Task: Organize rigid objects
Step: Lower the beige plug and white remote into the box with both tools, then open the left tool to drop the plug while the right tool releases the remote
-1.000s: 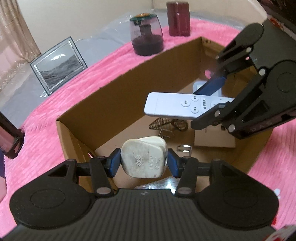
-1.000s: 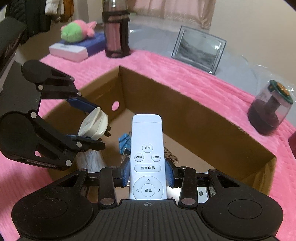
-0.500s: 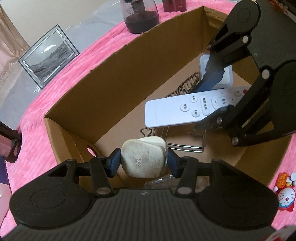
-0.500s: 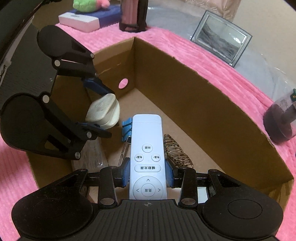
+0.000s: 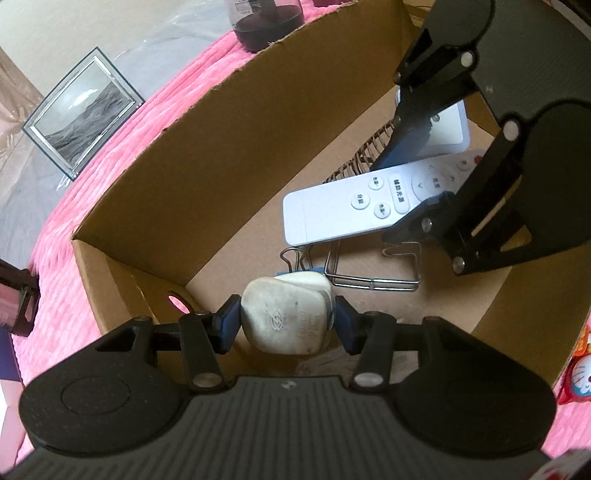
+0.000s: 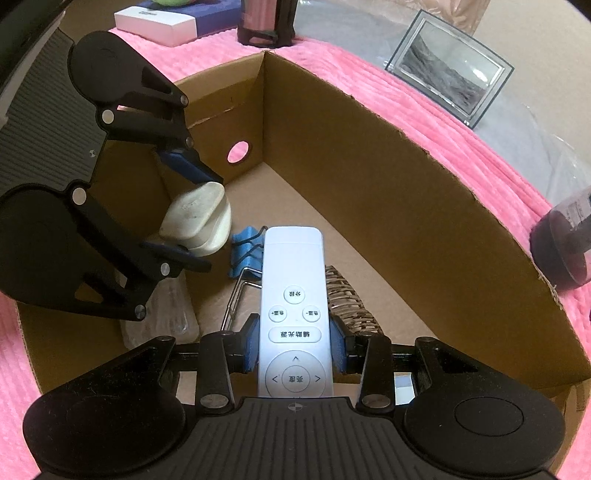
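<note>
left gripper (image 5: 288,325) is clamped on a white plug (image 5: 286,319), blue pads pressing both its sides, the plug sitting right between the fingertips and sticking out forward. it hangs inside the open cardboard box (image 5: 236,140), above the box floor near the corner with the round hole (image 6: 238,151). right gripper (image 6: 293,345) is clamped on a white remote (image 6: 293,295), pads on its two long edges about midway along, button side up, the far end of the remote pointing into the box. in the left wrist view the right gripper (image 5: 413,177) comes in from the upper right with the remote (image 5: 369,199) held across the box, apart from the plug. in the right wrist view the left gripper (image 6: 192,214) comes in from the left with the plug (image 6: 197,219) just left of the remote tip, not touching. on the box floor under both: a blue binder clip (image 6: 245,251), a wire clip handle (image 5: 373,273), a woven wicker piece (image 6: 347,299), a clear plastic thing (image 6: 166,314) under the left gripper, and a white flat device (image 5: 448,127) partly hidden behind the right gripper. box sits on a pink blanket (image 6: 424,107). outside the box: a picture frame (image 5: 83,110), a dark jar (image 5: 267,22), a dark bottle (image 6: 266,20) and a white box (image 6: 155,22).
</note>
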A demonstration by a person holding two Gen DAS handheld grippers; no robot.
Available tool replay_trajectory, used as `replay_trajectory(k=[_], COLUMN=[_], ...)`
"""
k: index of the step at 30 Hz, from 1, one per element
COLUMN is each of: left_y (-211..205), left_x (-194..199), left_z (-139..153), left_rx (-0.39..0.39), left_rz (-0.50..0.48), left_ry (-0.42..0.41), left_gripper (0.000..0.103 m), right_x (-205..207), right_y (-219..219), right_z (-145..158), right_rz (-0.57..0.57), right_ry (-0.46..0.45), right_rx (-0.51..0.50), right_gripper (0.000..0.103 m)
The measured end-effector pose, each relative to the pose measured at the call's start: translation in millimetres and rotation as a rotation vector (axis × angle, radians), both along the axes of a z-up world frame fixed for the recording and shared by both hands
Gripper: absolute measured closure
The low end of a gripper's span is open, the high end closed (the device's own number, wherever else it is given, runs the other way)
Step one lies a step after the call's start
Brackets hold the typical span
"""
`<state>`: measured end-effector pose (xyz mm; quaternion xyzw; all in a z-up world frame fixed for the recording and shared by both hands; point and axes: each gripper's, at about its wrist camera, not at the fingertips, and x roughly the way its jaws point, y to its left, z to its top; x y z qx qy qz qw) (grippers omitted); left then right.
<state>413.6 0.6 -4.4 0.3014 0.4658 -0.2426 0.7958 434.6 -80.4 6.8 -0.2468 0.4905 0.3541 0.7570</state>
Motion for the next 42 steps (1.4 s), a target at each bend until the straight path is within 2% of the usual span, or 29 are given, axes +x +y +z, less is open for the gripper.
replay_trajectory(k=[23, 38, 42], left_y=[-11.0, -8.5, -6.3], left_x=[9.0, 13.6, 13.1], left_z=[-15.4, -18.0, -17.1], left_rx=[0.091, 0.101, 0.095], left_rz=[-0.06, -0.056, -0.054], left_ry=[0.063, 0.081, 0.074], left_gripper=[0.055, 0.057, 0.053], right_x=[13.7, 13.6, 10.9], right_y=[9.7, 7.2, 7.3], right_z=[-15.9, -16.3, -15.0], right_rz=[0.016, 0.045, 0.053], right_ry=[0.052, 0.046, 0.037], right_rx=[-0.034, -0.028, -0.025], right_gripper=[0.067, 0.067, 0.067])
